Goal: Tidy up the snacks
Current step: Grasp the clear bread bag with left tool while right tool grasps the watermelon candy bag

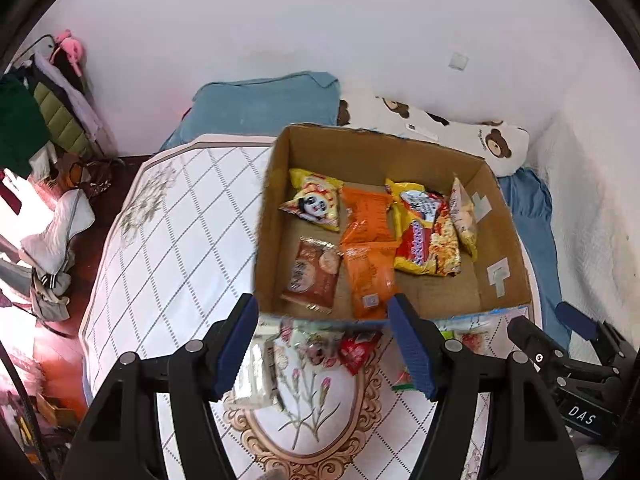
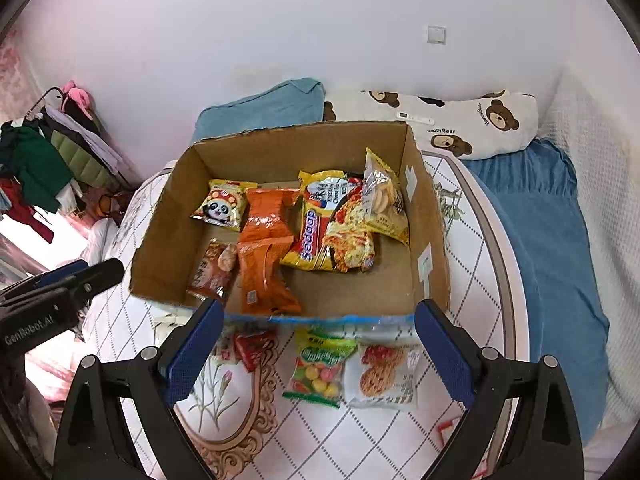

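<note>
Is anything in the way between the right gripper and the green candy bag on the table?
Nothing visible is. The right gripper is open and empty, and the green candy bag lies bare on the table just in front of the cardboard box, beside the cookie packet.

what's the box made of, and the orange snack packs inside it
Box: looks like plain brown corrugated cardboard, matte, with rough torn top edges. Orange snack packs: probably thin plastic film, glossy, judging by the crinkles and bright glints.
</note>
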`<state>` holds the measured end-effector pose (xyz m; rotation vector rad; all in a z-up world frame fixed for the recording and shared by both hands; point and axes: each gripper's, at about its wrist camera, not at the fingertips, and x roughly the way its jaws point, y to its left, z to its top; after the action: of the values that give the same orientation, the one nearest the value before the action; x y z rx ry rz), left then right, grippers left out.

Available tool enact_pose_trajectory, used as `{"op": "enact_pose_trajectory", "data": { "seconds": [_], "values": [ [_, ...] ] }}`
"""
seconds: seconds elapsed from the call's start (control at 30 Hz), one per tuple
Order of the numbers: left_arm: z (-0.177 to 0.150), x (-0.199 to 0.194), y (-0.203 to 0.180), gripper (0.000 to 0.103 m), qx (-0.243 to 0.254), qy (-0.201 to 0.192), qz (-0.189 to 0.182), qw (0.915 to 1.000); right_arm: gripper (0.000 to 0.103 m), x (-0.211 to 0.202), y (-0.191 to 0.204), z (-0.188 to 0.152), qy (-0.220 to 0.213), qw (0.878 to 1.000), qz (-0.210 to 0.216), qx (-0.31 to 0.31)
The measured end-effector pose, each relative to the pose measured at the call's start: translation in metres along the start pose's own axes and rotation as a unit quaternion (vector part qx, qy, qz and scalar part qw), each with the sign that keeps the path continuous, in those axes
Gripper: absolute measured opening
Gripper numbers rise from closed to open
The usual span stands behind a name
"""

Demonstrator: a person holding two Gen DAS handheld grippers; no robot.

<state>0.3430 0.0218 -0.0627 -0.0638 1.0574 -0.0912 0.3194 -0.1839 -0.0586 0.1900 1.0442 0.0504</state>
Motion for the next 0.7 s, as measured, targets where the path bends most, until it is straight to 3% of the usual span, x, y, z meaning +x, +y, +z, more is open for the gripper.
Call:
{"op": "enact_pose_trajectory", "data": {
  "seconds": [0.2,0.23,0.27,0.37,0.57,0.7],
  "values": [
    [-0.040,0.024,0.032,0.066,-0.018,0.039,0.033,0.9985,0.098,0.027,0.002,-0.035,0.036,0.998,0.044,0.016],
    [-0.050,0.036,0.041,0.066,-0.025,0.058,0.040,0.9972,0.090,0.033,0.002,-0.040,0.041,0.998,0.046,0.019],
    [-0.057,0.045,0.048,0.066,-0.033,0.071,0.042,0.9960,0.073,0.043,0.001,-0.045,0.052,0.997,0.048,0.021],
    [-0.076,0.080,0.069,0.066,-0.062,0.122,0.041,0.9897,0.063,0.078,-0.005,-0.061,0.087,0.995,0.045,0.034],
    [-0.096,0.145,0.089,0.066,-0.096,0.203,0.031,0.9740,0.063,0.129,-0.008,-0.074,0.124,0.991,0.013,0.051],
    [-0.094,0.180,0.088,0.066,-0.096,0.228,0.031,0.9683,0.064,0.157,-0.004,-0.077,0.143,0.988,-0.004,0.056]
  ]
}}
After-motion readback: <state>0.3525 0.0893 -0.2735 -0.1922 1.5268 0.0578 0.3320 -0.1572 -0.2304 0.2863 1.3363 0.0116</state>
